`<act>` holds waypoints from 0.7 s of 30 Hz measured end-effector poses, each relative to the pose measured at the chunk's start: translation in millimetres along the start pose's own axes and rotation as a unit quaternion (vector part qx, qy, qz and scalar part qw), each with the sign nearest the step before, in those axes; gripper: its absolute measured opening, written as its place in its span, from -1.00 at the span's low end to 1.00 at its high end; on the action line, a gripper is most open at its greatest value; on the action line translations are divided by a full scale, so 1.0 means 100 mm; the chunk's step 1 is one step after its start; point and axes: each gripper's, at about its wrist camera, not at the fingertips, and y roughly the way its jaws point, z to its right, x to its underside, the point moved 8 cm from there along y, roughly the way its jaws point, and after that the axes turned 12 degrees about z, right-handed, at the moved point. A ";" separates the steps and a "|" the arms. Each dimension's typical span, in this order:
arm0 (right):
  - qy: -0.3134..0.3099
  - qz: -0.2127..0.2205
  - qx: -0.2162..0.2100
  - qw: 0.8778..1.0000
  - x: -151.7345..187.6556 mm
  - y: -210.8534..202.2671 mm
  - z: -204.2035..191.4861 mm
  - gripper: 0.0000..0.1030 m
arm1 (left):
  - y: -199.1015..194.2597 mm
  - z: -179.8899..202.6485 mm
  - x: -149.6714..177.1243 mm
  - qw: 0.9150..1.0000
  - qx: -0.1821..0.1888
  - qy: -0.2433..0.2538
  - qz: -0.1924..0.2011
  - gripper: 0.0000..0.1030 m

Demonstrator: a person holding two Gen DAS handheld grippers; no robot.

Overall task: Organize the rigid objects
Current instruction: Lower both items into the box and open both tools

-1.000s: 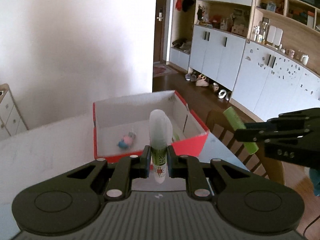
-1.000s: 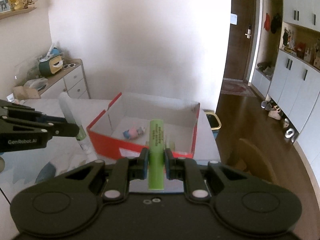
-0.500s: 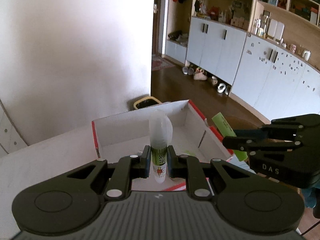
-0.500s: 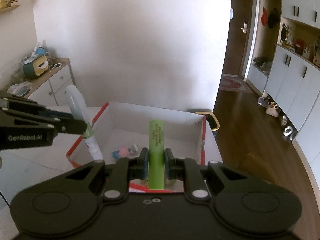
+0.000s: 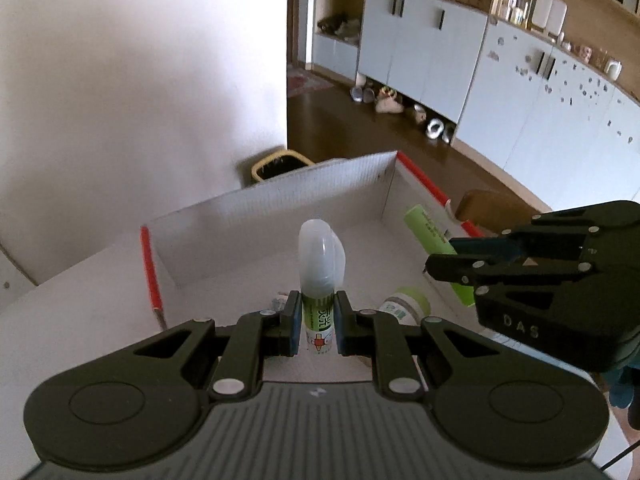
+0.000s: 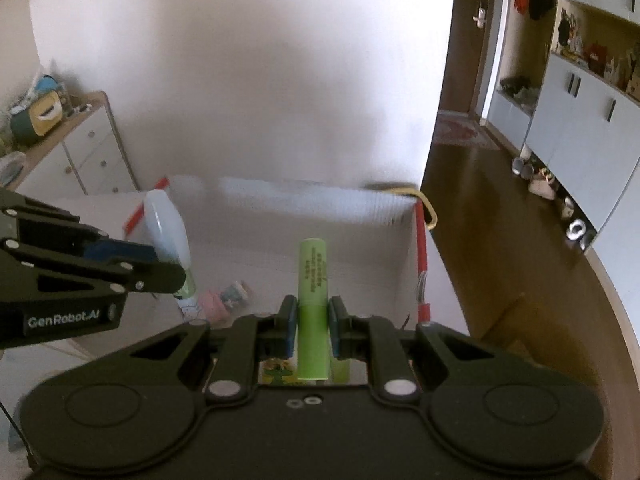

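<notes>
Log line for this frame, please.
left tongs: shut on glue stick | right tongs: shut on green tube | both over box

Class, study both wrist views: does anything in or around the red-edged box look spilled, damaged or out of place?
Nothing stands out. The box looks intact, with a small toy and a green-capped jar lying inside. The left gripper holds a glue stick; the right gripper holds a green tube.

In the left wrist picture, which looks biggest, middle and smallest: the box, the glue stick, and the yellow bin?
1. The red-edged white box fills the most picture.
2. The glue stick, clamped in the left gripper, looks big partly because it sits right by the camera.
3. The yellow bin looks smallest, but it is far off, so really it may be bigger.
</notes>
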 end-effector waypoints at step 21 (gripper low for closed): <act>0.002 -0.050 0.007 0.999 0.26 0.45 -0.02 -0.70 | 0.71 -0.07 0.05 0.999 0.003 0.015 -0.042 -0.69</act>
